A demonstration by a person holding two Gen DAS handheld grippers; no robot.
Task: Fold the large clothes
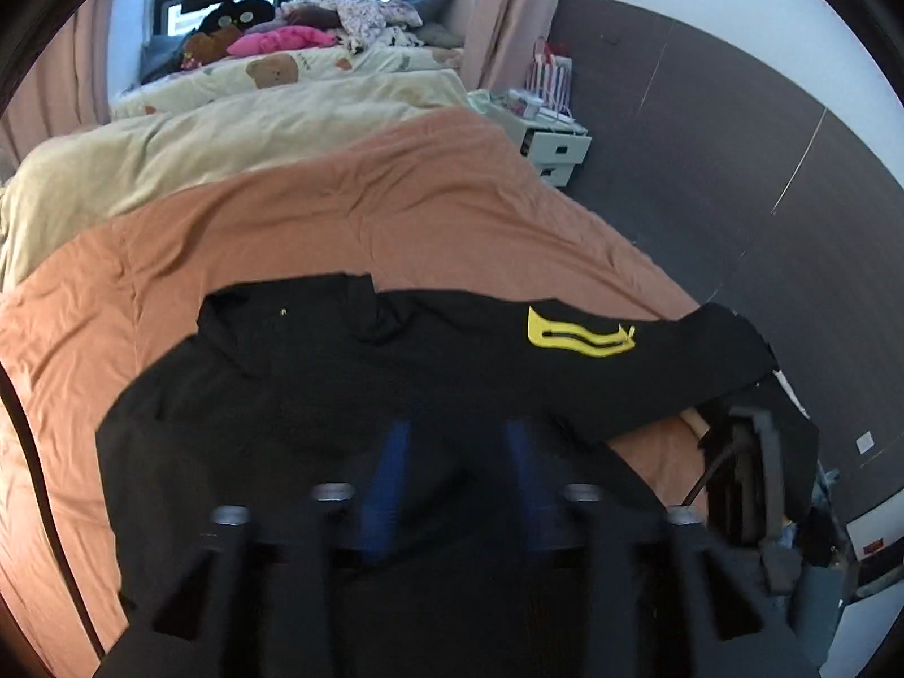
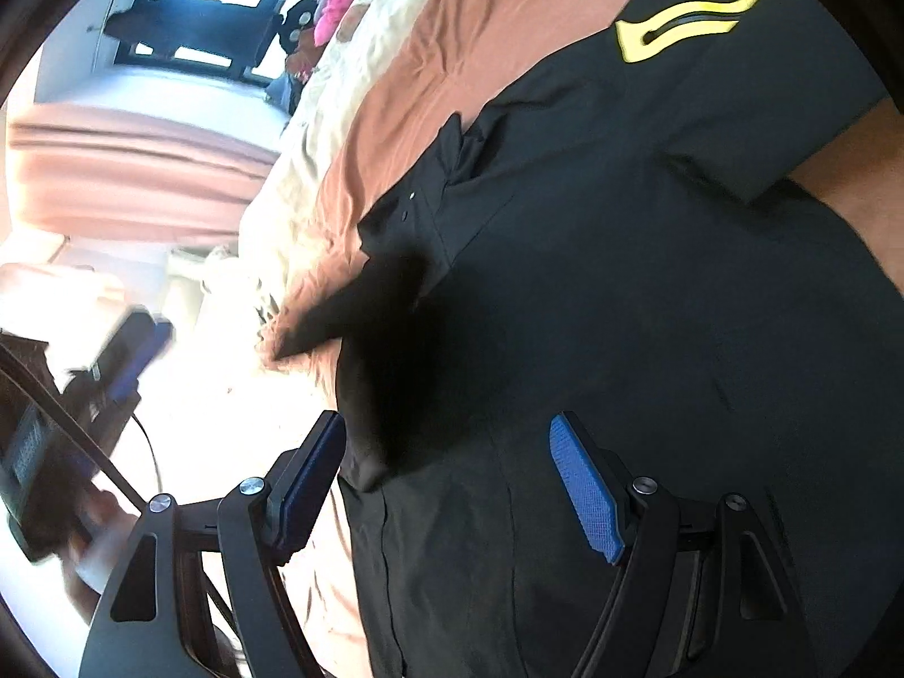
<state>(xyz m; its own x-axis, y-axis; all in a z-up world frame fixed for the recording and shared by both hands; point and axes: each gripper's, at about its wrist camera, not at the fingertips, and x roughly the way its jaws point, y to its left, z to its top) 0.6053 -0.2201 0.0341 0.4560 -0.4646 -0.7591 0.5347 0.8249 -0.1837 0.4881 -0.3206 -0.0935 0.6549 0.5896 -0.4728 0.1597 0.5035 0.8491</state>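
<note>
Here, black garment on orange bedspread

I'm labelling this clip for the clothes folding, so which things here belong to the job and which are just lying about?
Part of the job:
black shirt
left gripper
right gripper
orange bedsheet

Just lying about:
cream duvet
pink toy
white drawers
</note>
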